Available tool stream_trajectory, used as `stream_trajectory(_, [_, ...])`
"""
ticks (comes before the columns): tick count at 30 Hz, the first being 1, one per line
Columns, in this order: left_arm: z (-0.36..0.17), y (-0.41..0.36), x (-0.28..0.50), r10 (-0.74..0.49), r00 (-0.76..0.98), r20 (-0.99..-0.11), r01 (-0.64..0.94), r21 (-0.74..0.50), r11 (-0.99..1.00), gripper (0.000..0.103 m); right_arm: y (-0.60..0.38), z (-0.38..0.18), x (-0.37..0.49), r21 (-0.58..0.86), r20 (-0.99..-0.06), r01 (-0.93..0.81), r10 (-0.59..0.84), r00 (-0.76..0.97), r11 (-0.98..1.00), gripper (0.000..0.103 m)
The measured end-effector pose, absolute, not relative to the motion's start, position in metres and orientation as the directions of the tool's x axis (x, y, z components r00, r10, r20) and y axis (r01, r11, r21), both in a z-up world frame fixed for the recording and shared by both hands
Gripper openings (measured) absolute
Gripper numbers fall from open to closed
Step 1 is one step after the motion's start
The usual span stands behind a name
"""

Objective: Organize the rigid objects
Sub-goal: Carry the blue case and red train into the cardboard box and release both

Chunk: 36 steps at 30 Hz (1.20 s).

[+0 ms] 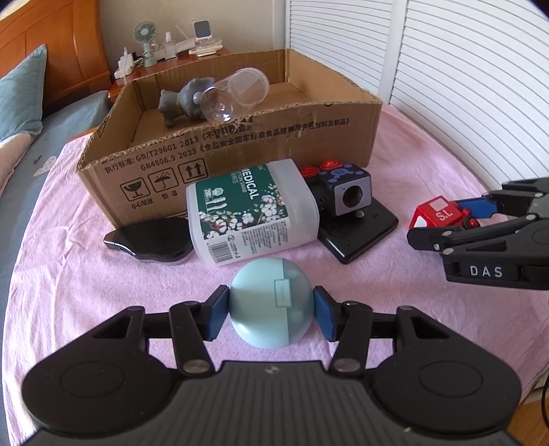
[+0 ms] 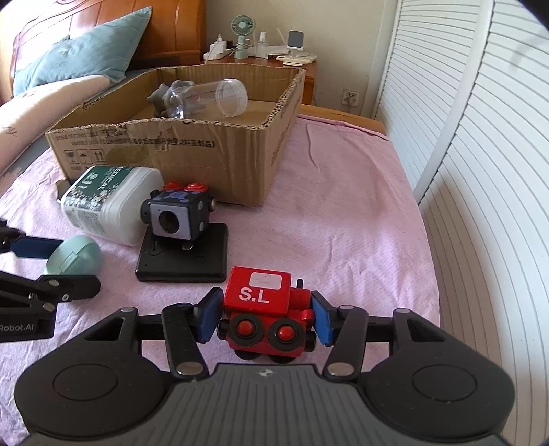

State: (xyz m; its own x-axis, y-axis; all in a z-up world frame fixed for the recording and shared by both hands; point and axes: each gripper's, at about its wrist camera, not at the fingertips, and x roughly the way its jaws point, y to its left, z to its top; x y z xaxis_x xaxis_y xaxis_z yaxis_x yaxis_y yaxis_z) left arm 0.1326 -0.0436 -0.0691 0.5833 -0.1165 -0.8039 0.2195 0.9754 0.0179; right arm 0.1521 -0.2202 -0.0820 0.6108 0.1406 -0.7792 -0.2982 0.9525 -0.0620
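My left gripper is shut on a round light-blue case, its blue pads against both sides, just above the pink cloth. My right gripper is shut on a red toy train marked "S.L"; it also shows in the left wrist view. A cardboard box stands behind, holding a grey figurine and a clear plastic jar. In front of the box lie a white cotton-swab container, a dark cube toy on a black flat device, and a black case.
A pink cloth covers the bed. White louvred doors stand close on the right. A teal pillow and wooden headboard lie at the far left. A nightstand with a small fan stands behind the box.
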Motion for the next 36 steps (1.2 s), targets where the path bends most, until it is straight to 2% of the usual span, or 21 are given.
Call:
stream_trajectory(12, [-0.051, -0.034, 0.124, -0.178, 0.552, -0.815, 0.326, 0.015, 0.945, 0.052, -0.22, -0.056, 0.141, -0.071, -0.782, -0.39, 0.191, 0.594, 0.918, 0.059])
stream_trajectory(22, [-0.002, -0.011, 0.138, -0.235, 0.564, -0.792, 0.375, -0.008, 0.927, 0.052, -0.211, -0.013, 0.148, -0.042, -0.726, -0.447, 0.28, 0.628, 0.894, 0.059])
stream_trajectory(29, [0.023, 0.003, 0.187, -0.205, 0.619, -0.759, 0.337, 0.02, 0.941, 0.052, -0.193, 0.009, 0.163, -0.04, -0.696, -0.483, 0.322, 0.642, 0.875, 0.059])
stream_trajectory(36, [0.008, 0.018, 0.25, -0.132, 0.624, -0.77, 0.254, 0.04, 0.966, 0.052, -0.179, 0.014, 0.181, -0.034, -0.696, -0.485, 0.328, 0.639, 0.874, 0.059])
